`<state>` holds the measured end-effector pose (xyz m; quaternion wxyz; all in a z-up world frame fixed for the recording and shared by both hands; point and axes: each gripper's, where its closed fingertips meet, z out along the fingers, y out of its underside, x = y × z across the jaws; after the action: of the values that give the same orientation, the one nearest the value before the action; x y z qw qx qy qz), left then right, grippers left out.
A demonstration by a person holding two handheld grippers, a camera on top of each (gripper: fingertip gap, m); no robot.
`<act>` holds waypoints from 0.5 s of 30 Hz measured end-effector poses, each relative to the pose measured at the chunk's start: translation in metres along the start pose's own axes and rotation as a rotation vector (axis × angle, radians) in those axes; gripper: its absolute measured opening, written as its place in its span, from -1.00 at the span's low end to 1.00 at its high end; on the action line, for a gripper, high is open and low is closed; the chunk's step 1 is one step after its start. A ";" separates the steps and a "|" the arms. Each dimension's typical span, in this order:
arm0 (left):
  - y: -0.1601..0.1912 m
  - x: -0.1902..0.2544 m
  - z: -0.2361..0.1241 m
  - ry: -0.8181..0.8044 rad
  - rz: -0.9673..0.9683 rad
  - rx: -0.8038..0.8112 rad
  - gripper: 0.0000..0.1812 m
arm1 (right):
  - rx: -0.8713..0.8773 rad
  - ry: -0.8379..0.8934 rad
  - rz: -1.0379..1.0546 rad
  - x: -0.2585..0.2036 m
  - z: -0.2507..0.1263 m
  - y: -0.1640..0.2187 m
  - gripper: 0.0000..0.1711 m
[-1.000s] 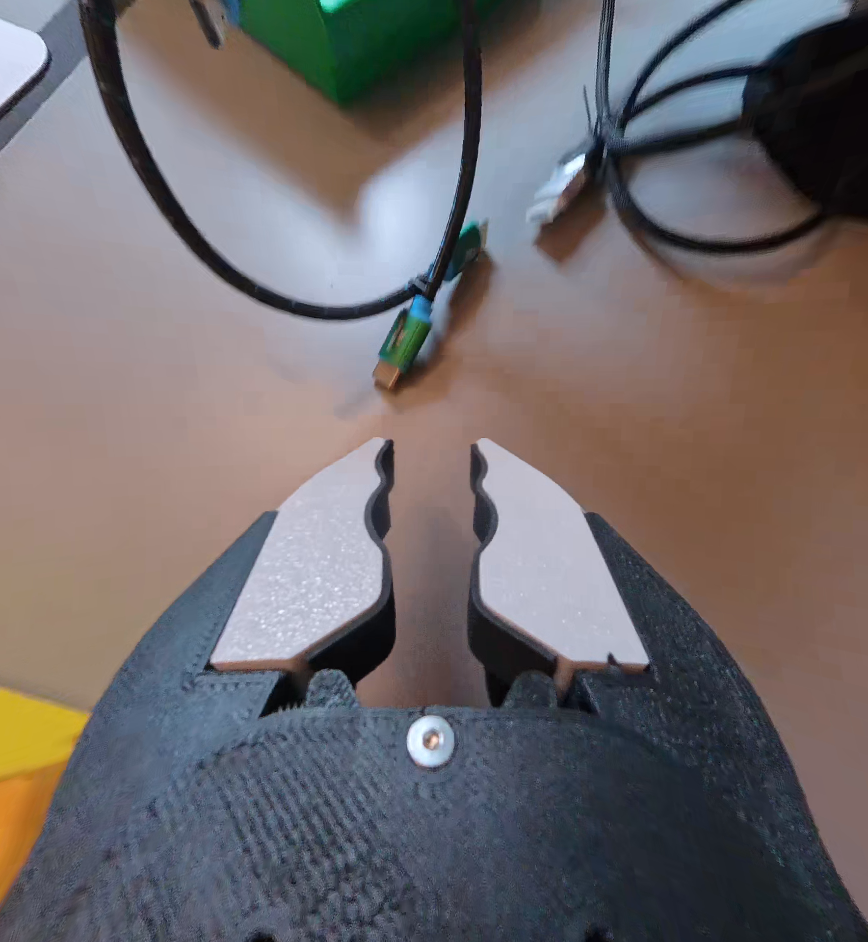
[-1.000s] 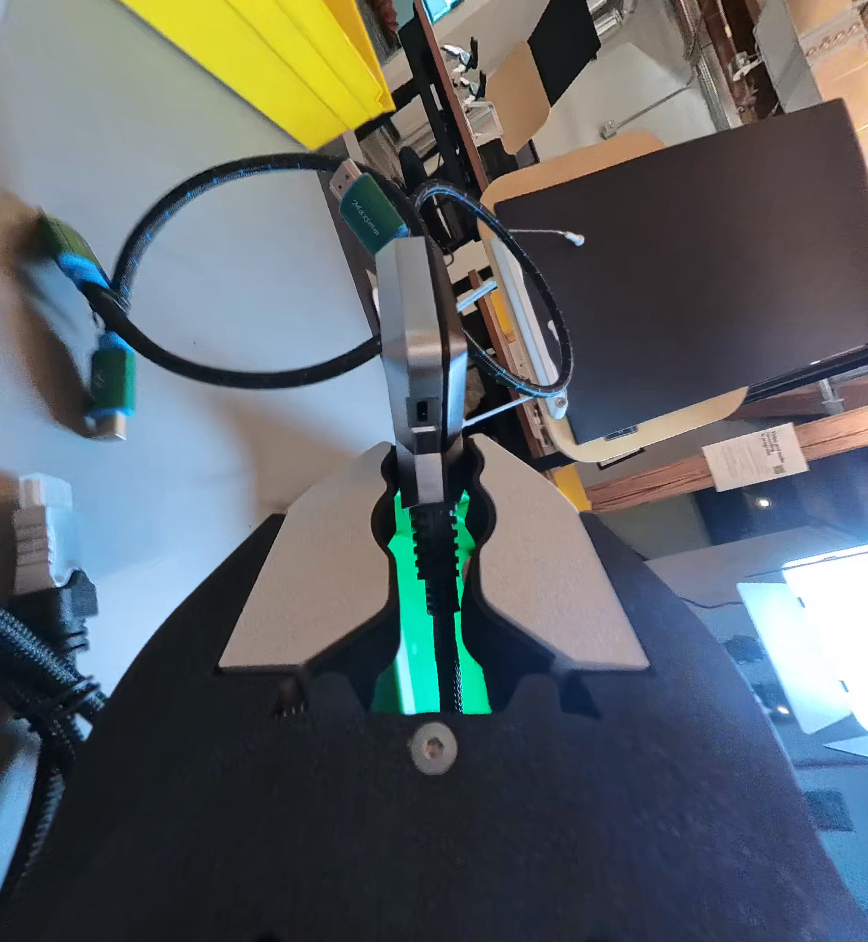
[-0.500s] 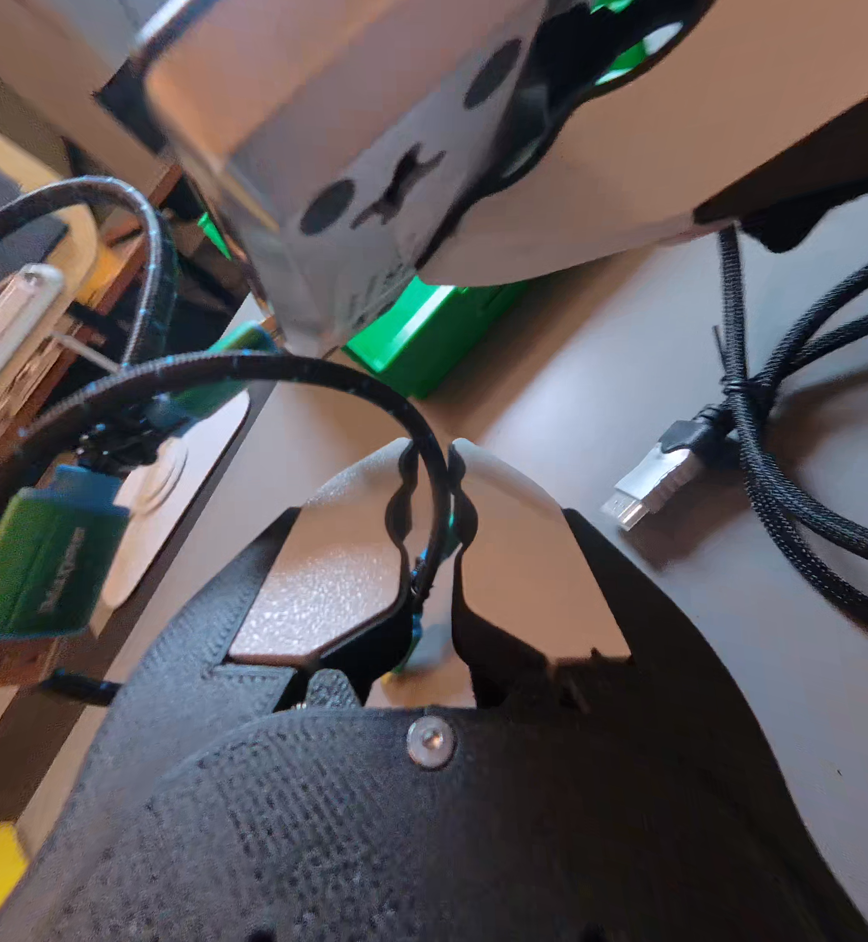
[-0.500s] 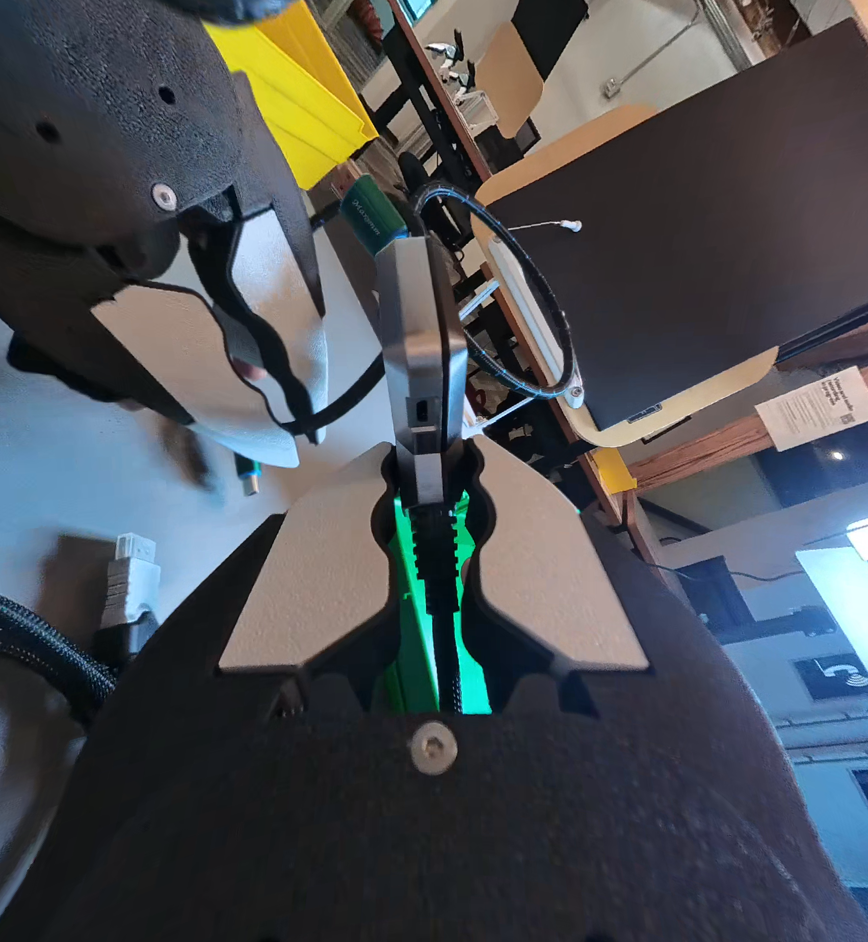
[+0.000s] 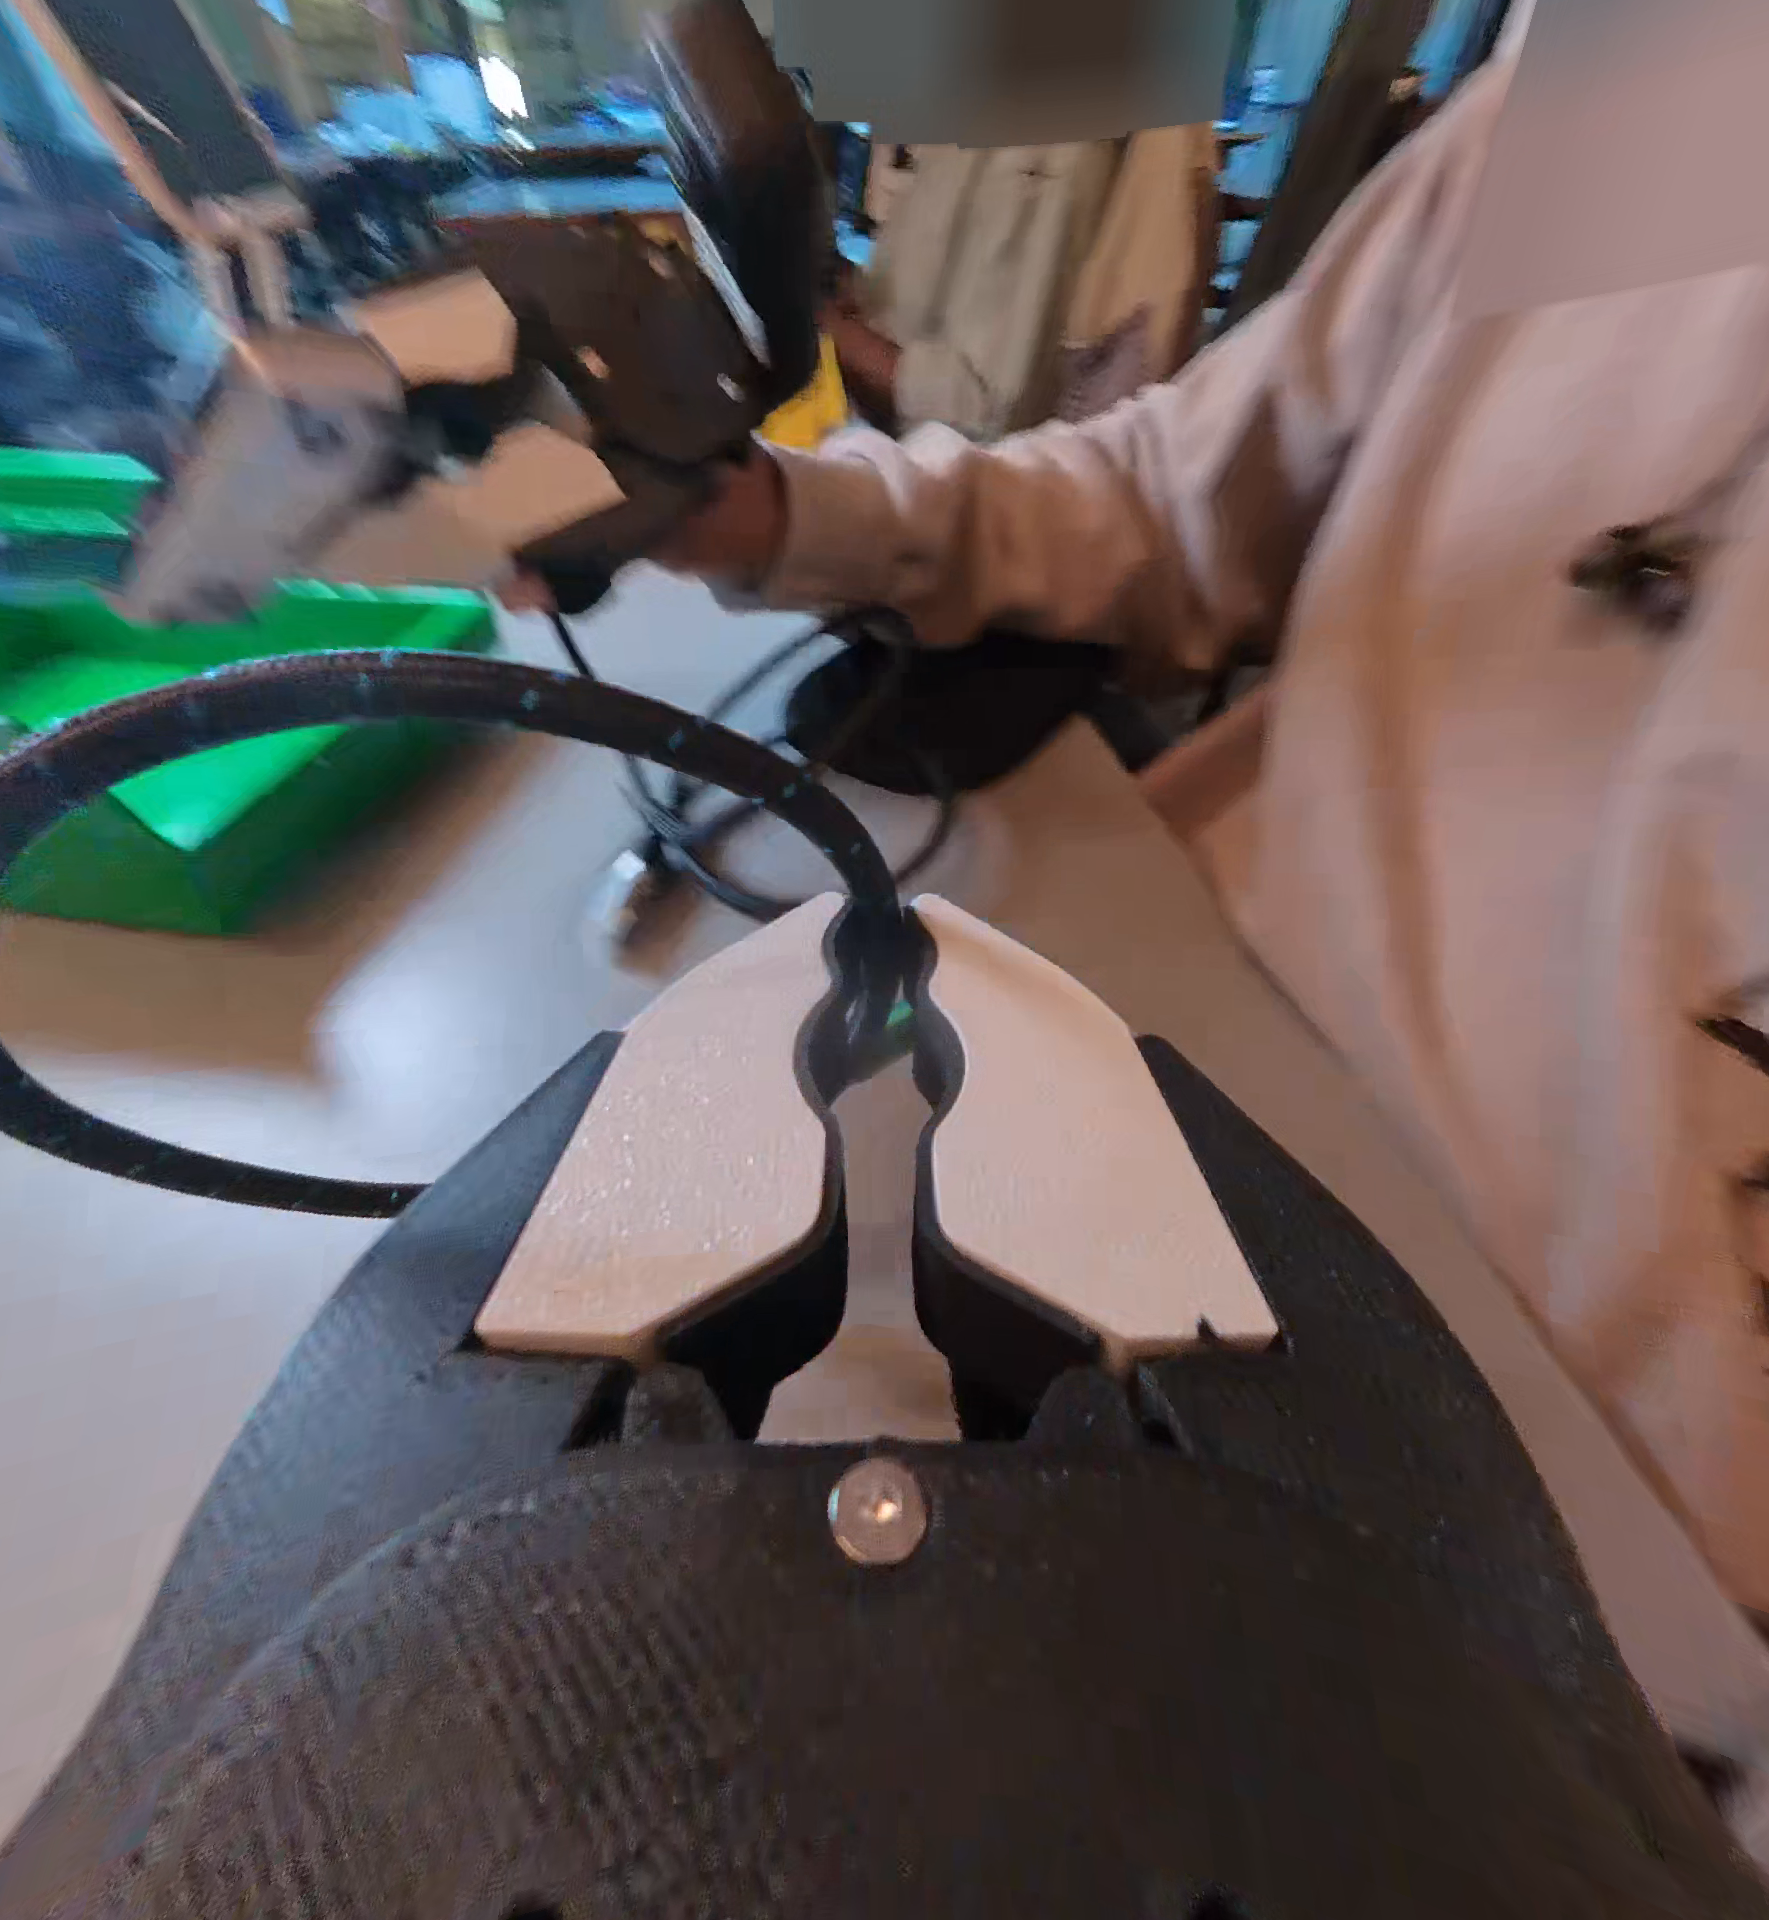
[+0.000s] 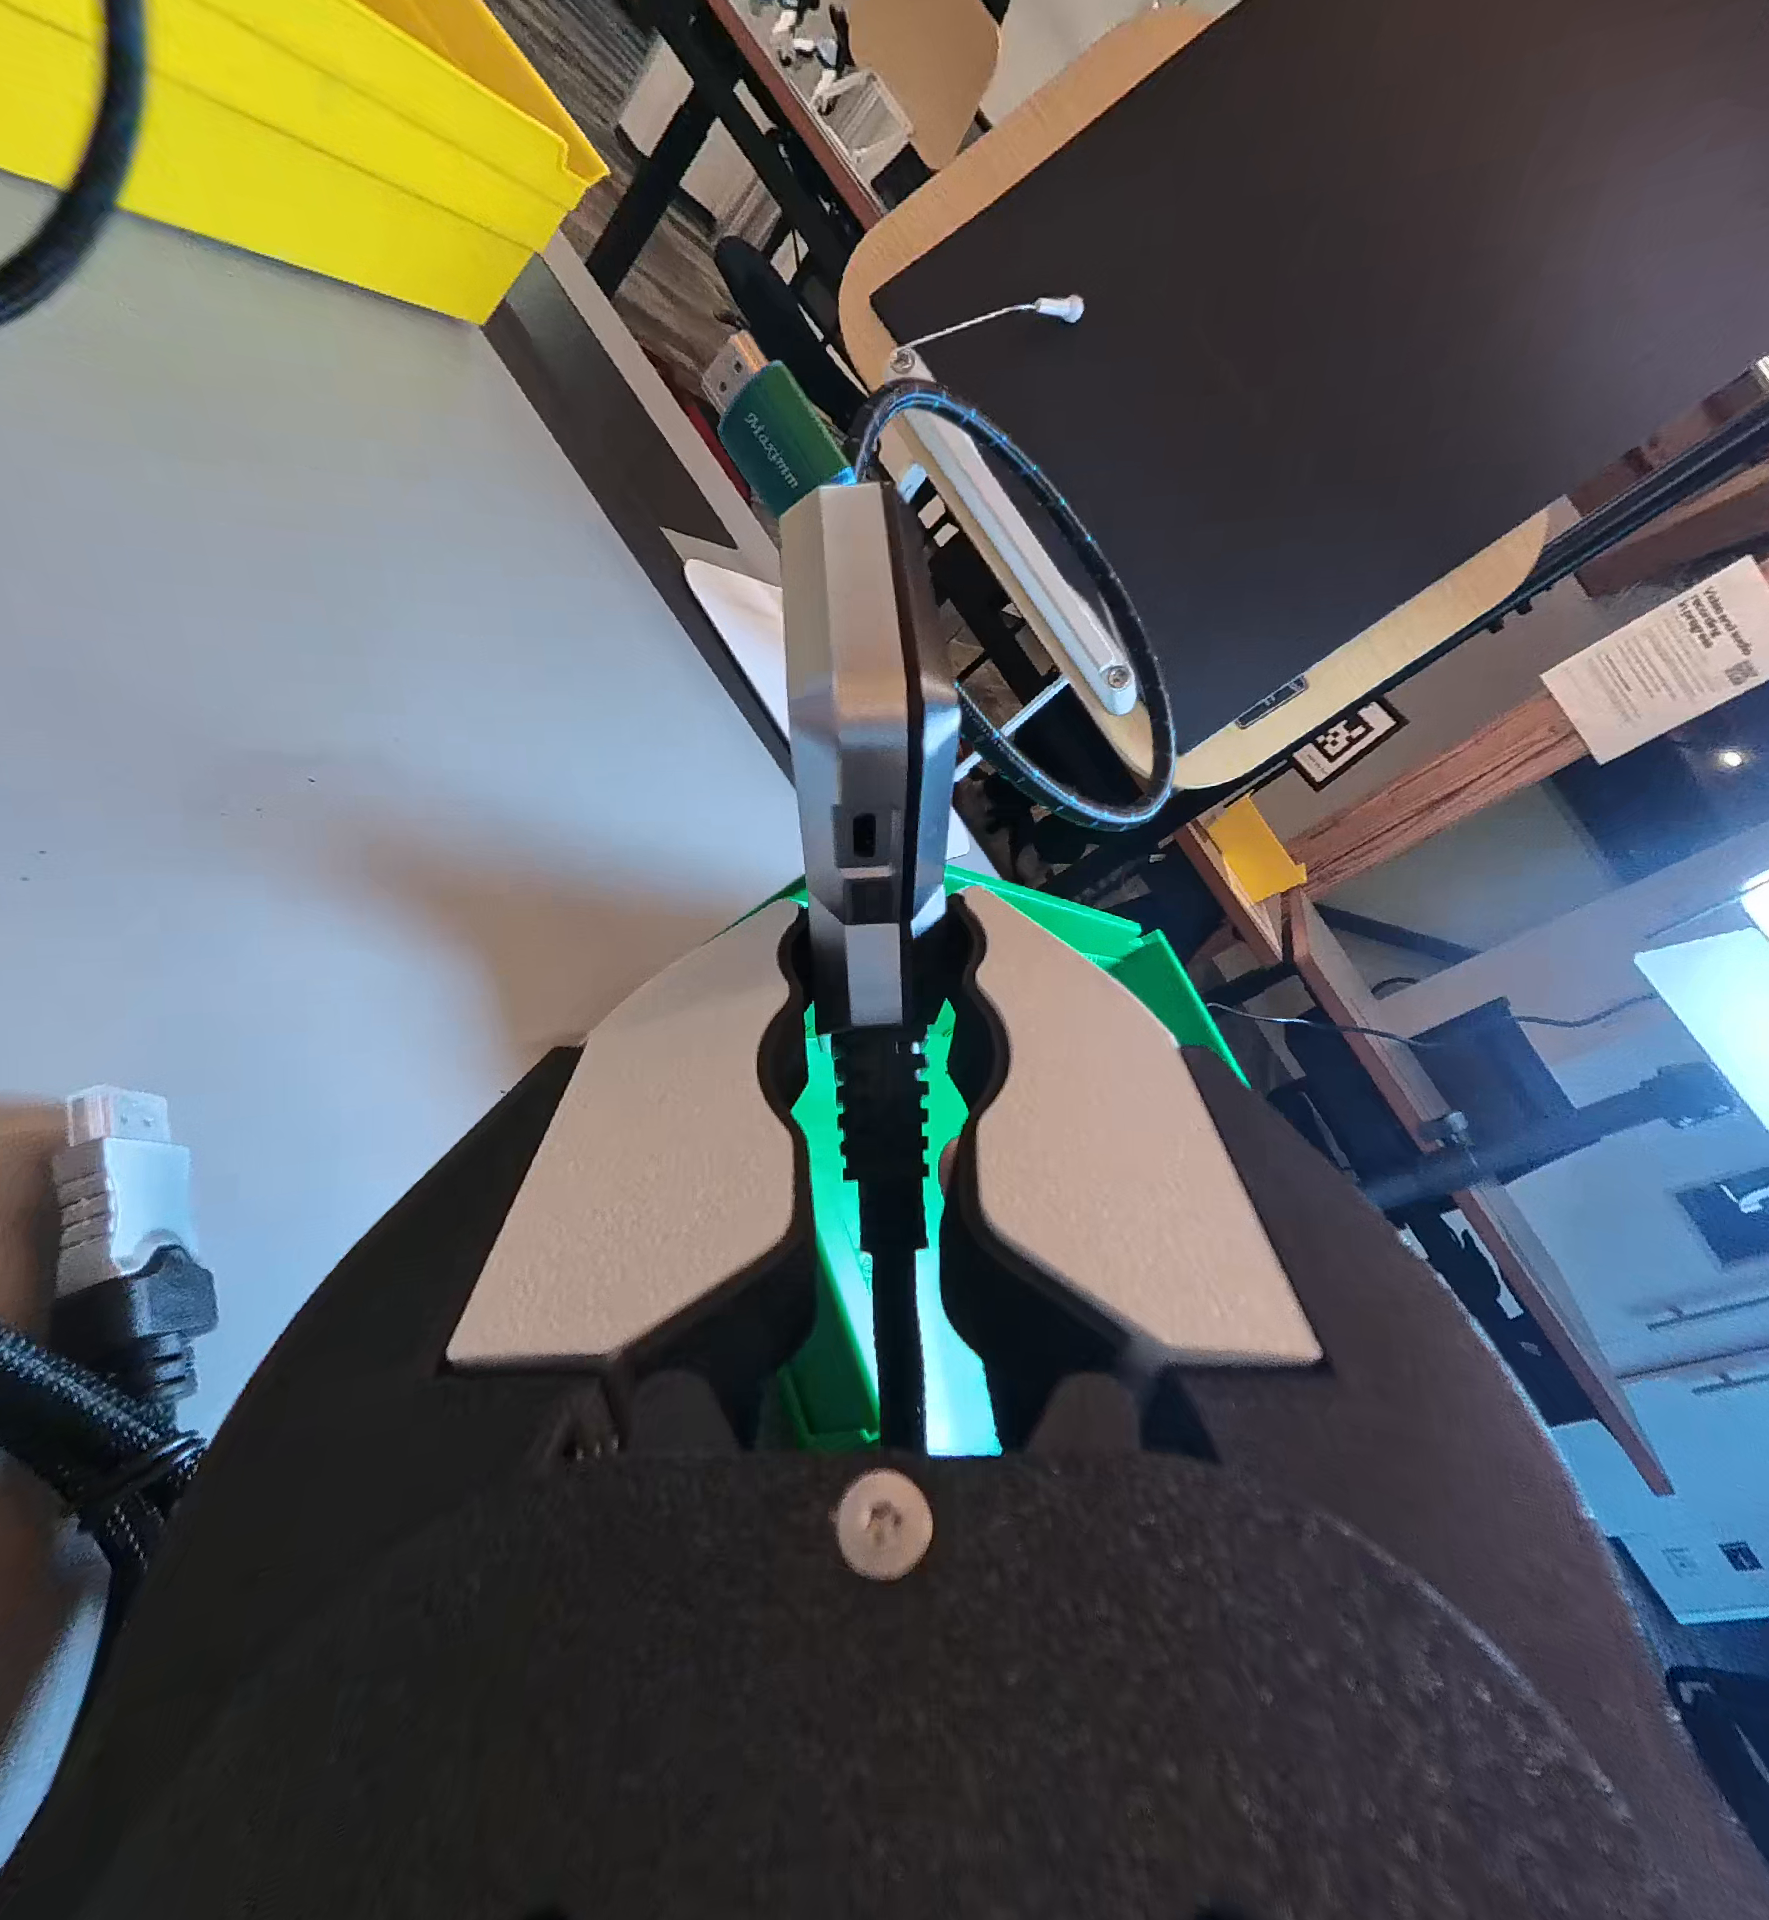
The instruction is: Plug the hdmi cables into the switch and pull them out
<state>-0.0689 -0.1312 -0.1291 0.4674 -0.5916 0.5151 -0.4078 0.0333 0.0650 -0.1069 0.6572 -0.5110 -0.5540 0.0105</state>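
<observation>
- Two tools in view. Left tool (image 5: 875, 935) is clamped on one black braided HDMI cable (image 5: 236, 707) close to its plug; a bit of green shows between the fingertips, plug itself mostly hidden. The cable loops up and round to the left, above the tabletop (image 5: 184, 1299).
- Right tool (image 6: 880, 935) is clamped on one grey switch (image 6: 859, 675) at its base, switch standing up edge-on between the fingers; its own black lead runs back down through the gap.
- One green HDMI plug (image 6: 776, 436) sits at the switch's far end, metal tip pointing away; can't tell whether it touches a port. A second thin black cable loop (image 6: 1119, 623) curves right of the switch.
- One silver plug (image 6: 121, 1174) with black braided cable lies on the tabletop, lower left.
- Left wrist view is blurred: right tool (image 5: 464, 488) farther off, held by a hand (image 5: 745, 509), pale sleeve behind.
- One green bin (image 5: 184, 779); yellow bins (image 6: 288, 156) stacked, count unclear.
</observation>
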 end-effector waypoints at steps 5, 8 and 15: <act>0.037 -0.001 -0.033 0.029 -0.175 -0.091 -0.90 | -0.015 -0.015 -0.039 -0.009 0.003 0.002 -0.73; 0.055 -0.022 -0.055 -0.121 -0.255 -0.177 -0.88 | -0.006 -0.018 -0.042 -0.010 0.003 -0.001 -0.73; 0.064 -0.095 -0.128 -0.816 -0.229 -0.300 -0.72 | -0.011 -0.031 -0.026 -0.010 0.004 0.004 -0.73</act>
<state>-0.2195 -0.0565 -0.1617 0.4932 -0.8183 0.2734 -0.1111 0.0285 0.0637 -0.1178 0.6457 -0.5074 -0.5706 0.0067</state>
